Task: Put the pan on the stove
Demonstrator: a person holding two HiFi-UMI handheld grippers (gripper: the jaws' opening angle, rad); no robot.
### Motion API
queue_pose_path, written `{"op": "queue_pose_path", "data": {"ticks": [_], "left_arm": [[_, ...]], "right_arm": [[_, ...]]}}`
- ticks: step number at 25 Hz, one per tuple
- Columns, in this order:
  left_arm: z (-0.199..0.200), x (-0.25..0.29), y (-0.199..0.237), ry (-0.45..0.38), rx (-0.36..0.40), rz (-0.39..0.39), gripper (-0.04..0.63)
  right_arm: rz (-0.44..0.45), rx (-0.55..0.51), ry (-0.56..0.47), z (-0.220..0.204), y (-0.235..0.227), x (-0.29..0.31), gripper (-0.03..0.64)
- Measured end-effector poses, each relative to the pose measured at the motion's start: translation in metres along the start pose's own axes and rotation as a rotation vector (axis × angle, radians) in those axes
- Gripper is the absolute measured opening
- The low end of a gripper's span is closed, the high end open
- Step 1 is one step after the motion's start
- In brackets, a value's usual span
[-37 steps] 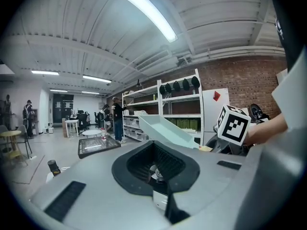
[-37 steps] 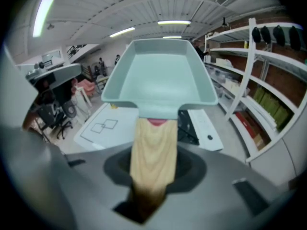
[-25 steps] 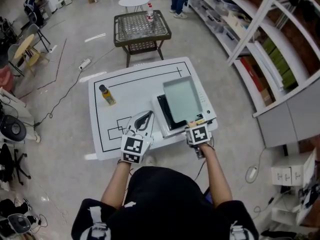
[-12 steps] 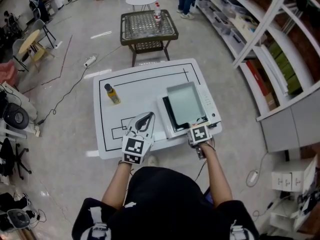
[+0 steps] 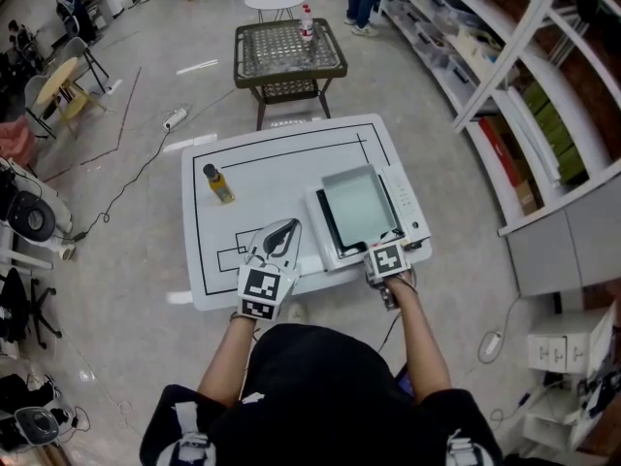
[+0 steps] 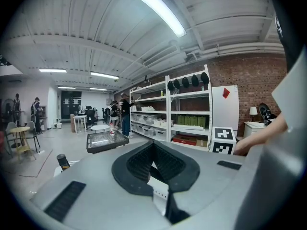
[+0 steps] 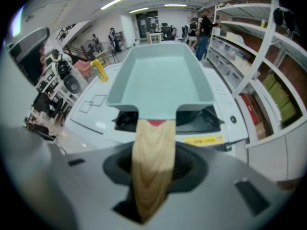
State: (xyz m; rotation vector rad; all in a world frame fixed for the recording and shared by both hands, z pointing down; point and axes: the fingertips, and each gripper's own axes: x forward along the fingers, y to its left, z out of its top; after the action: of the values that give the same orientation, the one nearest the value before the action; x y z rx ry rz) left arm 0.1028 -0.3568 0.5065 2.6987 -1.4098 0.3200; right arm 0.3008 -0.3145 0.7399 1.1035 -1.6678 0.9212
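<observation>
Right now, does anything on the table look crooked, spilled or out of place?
The pan sits off-centre on the stove: black glass shows only along its left and near edges. Nothing spilled or damaged.

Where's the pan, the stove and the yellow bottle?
pan (image 5: 357, 200): head view, middle of its pale inside.
stove (image 5: 408, 203): head view, the white strip along its right edge.
yellow bottle (image 5: 218, 188): head view, its yellow body.
</observation>
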Motion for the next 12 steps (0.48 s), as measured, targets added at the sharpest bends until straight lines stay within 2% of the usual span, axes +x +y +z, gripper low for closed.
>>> {"op": "queue_pose_path", "data": {"ticks": [4, 7, 12], "left_arm": [[-0.001, 0.002, -0.001, 0.005, -0.002, -0.003, 0.025], [-0.001, 0.002, -0.002, 0.004, -0.001, -0.006, 0.025], [-0.002, 0.001, -0.003, 0.005, 0.002, -0.009, 0.025]], "right_arm": [[0.009, 0.002, -0.015, 0.004, 0.001, -0.001, 0.152], [-0.017, -0.007, -0.018, 0.004, -0.004, -0.001, 0.153], [0.029, 0.005, -0.024, 0.006, 0.006, -0.003, 0.160]]}}
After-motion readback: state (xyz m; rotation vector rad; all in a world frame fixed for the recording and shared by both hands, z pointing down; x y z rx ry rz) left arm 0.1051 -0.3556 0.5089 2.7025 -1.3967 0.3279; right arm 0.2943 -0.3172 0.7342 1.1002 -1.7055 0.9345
